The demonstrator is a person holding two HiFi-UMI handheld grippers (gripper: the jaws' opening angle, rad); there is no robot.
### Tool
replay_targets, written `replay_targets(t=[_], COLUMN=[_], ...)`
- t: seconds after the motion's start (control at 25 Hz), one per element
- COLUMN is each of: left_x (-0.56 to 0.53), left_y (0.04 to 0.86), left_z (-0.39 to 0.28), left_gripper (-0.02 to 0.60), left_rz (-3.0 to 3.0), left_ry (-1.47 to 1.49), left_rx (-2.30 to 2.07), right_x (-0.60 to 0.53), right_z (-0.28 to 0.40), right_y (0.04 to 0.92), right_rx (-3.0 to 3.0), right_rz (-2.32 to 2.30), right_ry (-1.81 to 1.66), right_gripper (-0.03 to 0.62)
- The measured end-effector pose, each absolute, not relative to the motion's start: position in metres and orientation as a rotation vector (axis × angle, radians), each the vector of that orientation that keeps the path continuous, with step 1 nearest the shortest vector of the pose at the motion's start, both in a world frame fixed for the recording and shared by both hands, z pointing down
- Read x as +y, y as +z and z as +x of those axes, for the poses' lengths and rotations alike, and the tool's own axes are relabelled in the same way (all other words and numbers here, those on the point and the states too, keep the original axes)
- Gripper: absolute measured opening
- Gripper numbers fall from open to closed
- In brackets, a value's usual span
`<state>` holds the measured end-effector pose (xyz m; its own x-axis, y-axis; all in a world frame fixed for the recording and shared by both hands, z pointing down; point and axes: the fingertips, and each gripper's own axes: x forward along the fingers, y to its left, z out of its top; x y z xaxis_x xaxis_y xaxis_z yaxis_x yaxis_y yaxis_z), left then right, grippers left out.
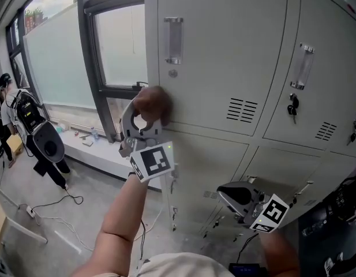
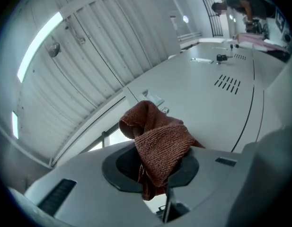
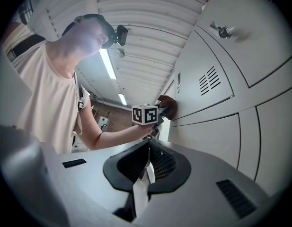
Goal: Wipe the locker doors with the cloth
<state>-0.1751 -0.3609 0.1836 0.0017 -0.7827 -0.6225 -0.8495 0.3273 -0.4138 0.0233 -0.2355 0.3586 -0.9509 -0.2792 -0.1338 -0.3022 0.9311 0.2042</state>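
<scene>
A reddish-brown cloth (image 1: 152, 104) is pressed against the lower left part of the upper grey locker door (image 1: 218, 51). My left gripper (image 1: 142, 127) is shut on it, the cloth (image 2: 157, 143) bunched between the jaws in the left gripper view. In the right gripper view the cloth (image 3: 167, 104) shows small against the door beside the left gripper's marker cube. My right gripper (image 1: 235, 196) hangs low in front of the lower locker door (image 1: 209, 166), its jaws closed together (image 3: 146, 163) with nothing between them.
More locker doors (image 1: 322, 85) run to the right, with handles (image 1: 173, 39), vents (image 1: 242, 109) and a key (image 1: 292, 109) in a lock. A window (image 1: 79, 45) and sill stand at the left. Equipment (image 1: 46, 143) and cables lie on the floor below.
</scene>
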Motion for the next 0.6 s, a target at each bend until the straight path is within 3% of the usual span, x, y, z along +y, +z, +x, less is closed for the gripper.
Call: replay_targets(t=[0.24,0.6], left_x=[-0.364,-0.345], left_y=[0.15,0.131], left_z=[-0.198,-0.066], left_gripper=[0.072,0.071], left_rz=[-1.434,-1.544], left_ry=[0.146,0.243], left_rx=[1.824,1.541], right_x=[-0.231,-0.229], right_z=[0.008,0.042], right_y=[0.351,0.348], right_rx=[2.981,2.956], right_rz=[-0.42,-0.564], right_ry=[0.342,0.336], right_gripper=[0.018,0.018])
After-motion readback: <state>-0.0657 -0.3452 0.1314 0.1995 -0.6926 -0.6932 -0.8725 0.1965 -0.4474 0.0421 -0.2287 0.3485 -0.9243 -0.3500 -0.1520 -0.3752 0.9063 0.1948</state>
